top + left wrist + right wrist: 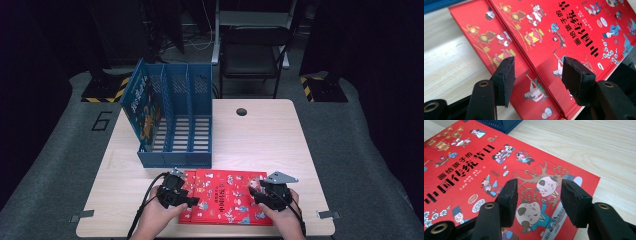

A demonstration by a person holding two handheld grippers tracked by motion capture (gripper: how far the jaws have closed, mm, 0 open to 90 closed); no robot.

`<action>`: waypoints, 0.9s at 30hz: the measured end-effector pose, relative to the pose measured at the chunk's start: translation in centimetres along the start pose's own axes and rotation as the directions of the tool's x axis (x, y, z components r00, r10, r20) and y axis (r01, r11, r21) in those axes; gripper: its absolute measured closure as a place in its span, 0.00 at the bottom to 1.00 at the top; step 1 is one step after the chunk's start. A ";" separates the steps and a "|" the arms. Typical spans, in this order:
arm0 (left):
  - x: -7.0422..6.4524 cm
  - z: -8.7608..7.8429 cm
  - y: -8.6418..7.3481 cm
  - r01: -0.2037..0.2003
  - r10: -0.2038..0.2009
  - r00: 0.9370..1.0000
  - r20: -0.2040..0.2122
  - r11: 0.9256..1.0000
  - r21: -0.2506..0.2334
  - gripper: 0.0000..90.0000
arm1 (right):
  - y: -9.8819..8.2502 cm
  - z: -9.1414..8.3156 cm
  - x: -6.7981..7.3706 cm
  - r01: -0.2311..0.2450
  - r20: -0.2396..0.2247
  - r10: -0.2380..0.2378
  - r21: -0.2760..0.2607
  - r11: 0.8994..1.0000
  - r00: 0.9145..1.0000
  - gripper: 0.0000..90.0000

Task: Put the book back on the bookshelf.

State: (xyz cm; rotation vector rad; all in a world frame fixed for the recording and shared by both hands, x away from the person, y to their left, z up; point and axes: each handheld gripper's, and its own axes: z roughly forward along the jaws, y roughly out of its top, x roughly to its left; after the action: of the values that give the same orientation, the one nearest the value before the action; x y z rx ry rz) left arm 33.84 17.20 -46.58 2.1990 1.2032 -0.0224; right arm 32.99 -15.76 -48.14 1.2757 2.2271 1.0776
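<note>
File rack [175,117]: blue, three slots, at back left of worktop [260,135]; illustrated book upright in leftmost slot [141,107].
Left gripper [186,196]: over left part of the red books, fingers [504,78] spread apart, gripping nothing, above the seam between two covers.
Red books [227,197]: flat on worktop near front edge, just in front of rack; top book [564,32] overlapping a second one [486,42] to its left.
Right gripper [260,192]: above right end of top book [474,170], fingers [574,201] wide apart, nothing between them, hovering over the cover.
</note>
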 end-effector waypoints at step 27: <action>-1.1 1.3 -0.1 -0.018 0.018 1.000 0.004 1.000 0.002 0.43 | -1.2 -0.1 -2.1 -0.130 0.038 0.128 0.055 0.990 0.991 0.49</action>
State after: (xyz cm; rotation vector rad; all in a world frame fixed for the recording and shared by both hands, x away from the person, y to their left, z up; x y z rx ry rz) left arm 33.54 15.71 -47.37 2.2102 1.1824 -0.0203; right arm 33.35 -17.93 -49.14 1.4690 2.1905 1.0359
